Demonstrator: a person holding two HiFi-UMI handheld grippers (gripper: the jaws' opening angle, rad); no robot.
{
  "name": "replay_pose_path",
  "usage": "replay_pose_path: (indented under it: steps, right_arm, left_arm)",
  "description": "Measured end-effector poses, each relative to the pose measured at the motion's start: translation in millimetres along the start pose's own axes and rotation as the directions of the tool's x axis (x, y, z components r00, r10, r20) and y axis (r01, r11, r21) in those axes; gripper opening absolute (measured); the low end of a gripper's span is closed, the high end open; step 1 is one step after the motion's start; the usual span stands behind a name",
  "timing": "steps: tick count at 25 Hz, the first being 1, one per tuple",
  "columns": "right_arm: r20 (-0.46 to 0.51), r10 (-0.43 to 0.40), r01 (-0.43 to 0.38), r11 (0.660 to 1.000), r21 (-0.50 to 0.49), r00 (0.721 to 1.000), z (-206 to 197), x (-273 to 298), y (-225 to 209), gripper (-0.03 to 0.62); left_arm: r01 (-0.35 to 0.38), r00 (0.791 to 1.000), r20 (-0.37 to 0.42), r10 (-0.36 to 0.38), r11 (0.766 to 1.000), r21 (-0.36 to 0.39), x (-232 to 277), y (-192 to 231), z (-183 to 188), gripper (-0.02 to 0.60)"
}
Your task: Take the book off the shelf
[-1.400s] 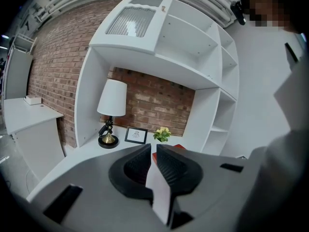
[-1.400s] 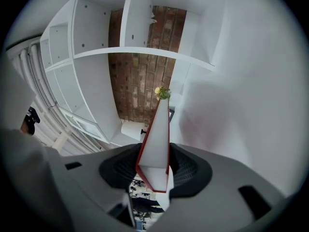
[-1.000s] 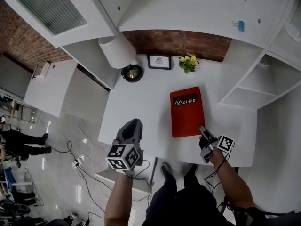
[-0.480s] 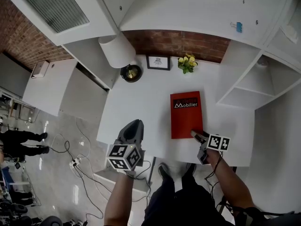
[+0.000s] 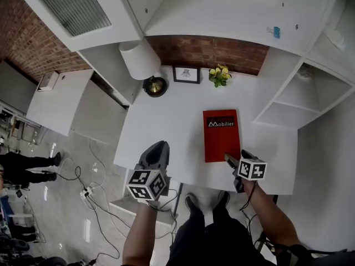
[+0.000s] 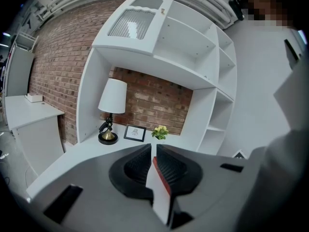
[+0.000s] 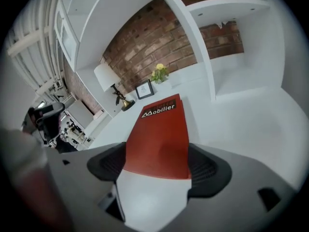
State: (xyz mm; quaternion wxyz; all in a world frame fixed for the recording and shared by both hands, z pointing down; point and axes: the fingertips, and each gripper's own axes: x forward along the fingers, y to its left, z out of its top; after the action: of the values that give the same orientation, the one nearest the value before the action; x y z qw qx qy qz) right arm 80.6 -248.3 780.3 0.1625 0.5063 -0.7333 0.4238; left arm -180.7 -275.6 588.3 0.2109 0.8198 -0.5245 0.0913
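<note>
Head view shows the book (image 5: 222,135) lying flat on the tabletop (image 5: 166,115), clear of the shelf (image 5: 288,114). The right gripper (image 5: 231,159) has eased back to its near edge since a second ago, fingers (image 7: 207,170) opening wide, so the book looks released. Its near end shows between them, neither pressing. The left gripper (image 5: 157,151) is closed, empty, well apart.

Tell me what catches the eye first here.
A red book lies flat on the white desk, below the brick wall. The right gripper sits at its near edge, fingers opening with that edge between them. The left gripper is shut near the desk's front-left corner.
</note>
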Motion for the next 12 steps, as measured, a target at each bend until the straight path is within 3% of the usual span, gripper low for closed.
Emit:
replay_pose_path:
  steps: [5, 10, 12]
  right_arm:
    - [0.121, 0.041, -0.036, 0.998, -0.043, 0.992, 36.5, -28.1, 22.5, 0.337]
    - [0.274, 0.098, -0.058, 0.987, -0.151, 0.957, 95.6, -75.2, 60.9, 0.1]
    - [0.329, 0.129, -0.06, 0.975, -0.212, 0.936, 120.4, -93.7, 79.4, 0.079]
  left_arm:
    - [0.005, 1.0, 0.023, -0.006, 1.0, 0.008, -9.1, -7.5, 9.7, 0.024]
    - [0.014, 0.998, 0.063, -0.016, 0.999, 0.03, -19.6, -17.6, 34.8, 0.025]
    - [0.02, 0.996, 0.084, -0.024, 0.999, 0.045, -22.5, -24.1, 47.3, 0.025]
